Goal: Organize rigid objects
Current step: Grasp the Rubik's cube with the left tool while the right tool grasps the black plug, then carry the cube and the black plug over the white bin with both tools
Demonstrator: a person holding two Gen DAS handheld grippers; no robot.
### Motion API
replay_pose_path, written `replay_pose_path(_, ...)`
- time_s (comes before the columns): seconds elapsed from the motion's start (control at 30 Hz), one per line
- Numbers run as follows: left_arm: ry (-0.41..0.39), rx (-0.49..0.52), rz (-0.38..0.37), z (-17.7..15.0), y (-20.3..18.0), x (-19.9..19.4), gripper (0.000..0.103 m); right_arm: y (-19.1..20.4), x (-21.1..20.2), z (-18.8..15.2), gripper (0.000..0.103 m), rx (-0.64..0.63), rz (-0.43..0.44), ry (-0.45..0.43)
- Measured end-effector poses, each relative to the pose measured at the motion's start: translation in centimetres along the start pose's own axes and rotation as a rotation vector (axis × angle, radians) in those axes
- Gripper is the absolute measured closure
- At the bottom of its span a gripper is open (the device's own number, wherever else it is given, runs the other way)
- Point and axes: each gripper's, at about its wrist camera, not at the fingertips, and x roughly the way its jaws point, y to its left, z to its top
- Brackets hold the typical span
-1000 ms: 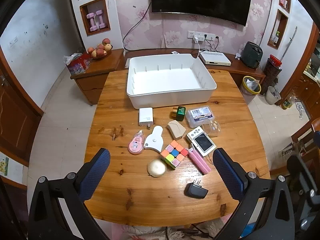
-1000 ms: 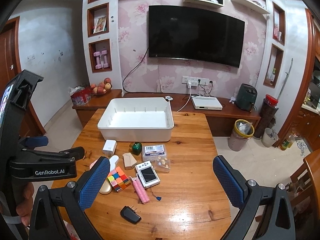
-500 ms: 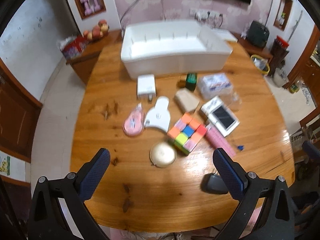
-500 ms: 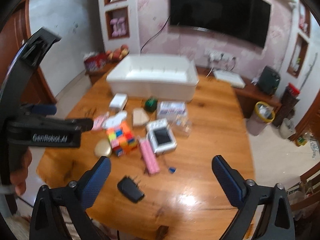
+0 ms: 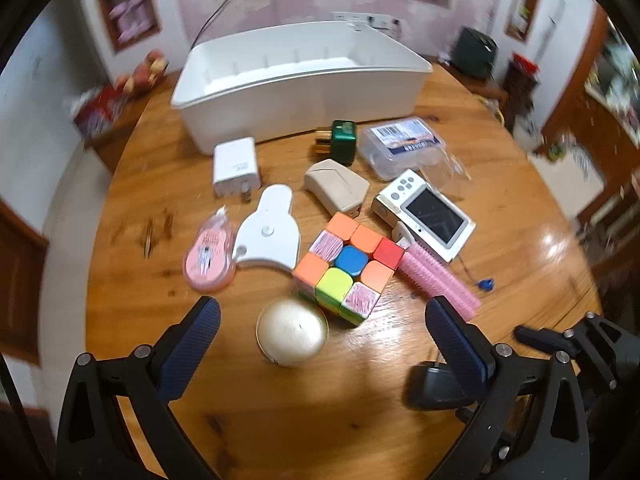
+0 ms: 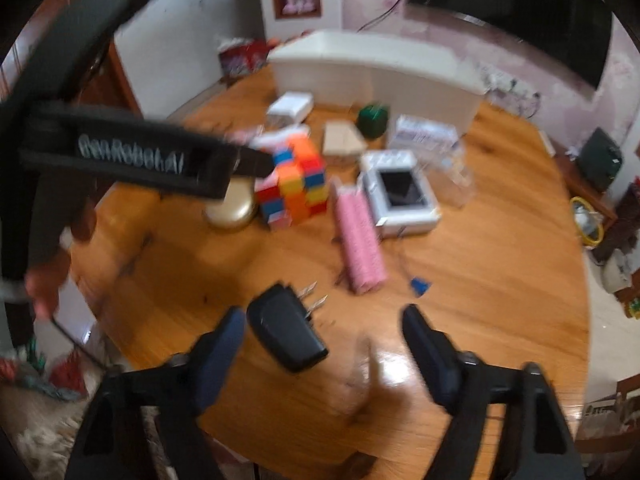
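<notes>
I am holding my left gripper (image 5: 320, 320) released over the gold disc (image 5: 292, 332); my right gripper (image 6: 322, 330), also released, is flanking the black charger (image 6: 286, 336) near the tabletop's (image 6: 500, 280) front edge.

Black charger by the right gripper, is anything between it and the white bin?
Yes. The black charger lies at the table's near edge beside the open right gripper. The cube, pink roller and white device lie between it and the white bin; lifting clears them.

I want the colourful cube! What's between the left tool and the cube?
In the left wrist view, a round gold compact lies between the open left tool and the cube.
</notes>
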Motion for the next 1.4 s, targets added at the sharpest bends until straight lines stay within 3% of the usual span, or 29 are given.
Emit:
replay_pose_path(0.2,0.026,0.137,0.008,0.7,-0.7,1.9,0.001,1.1,1.8,-1.2,0.039,-0.044,0.006,0.047)
replay_pose_path(0.57,0.125,0.157,-0.136,2.5,0.7,4.7,0.003,2.0,2.6,-1.0,0.042,-0.046,0.019,0.059)
replay_pose_path(0.73,0.170,0.199,-0.134,2.5,0.5,5.7,0.021,2.3,2.4,-1.0,0.044,-0.065,0.007,0.050)
replay_pose_path(0.83,0.225,0.185,-0.166,2.1,0.5,6.5,0.032,2.4,2.2,-1.0,0.061,-0.059,0.005,0.036)
replay_pose_path(0.9,0.219,0.186,-0.173,1.9,0.5,6.2,0.037,2.5,2.1,-1.0,0.061,-0.052,0.005,0.037)
replay_pose_path(1.17,0.185,0.131,-0.163,1.1,0.5,5.3,0.038,0.7,1.8,-0.2,0.062,0.012,-0.020,-0.005)
replay_pose_path(1.4,0.095,0.086,-0.140,1.6,1.5,1.7,0.039,-0.3,-0.8,1.4,0.062,0.050,-0.043,-0.079)
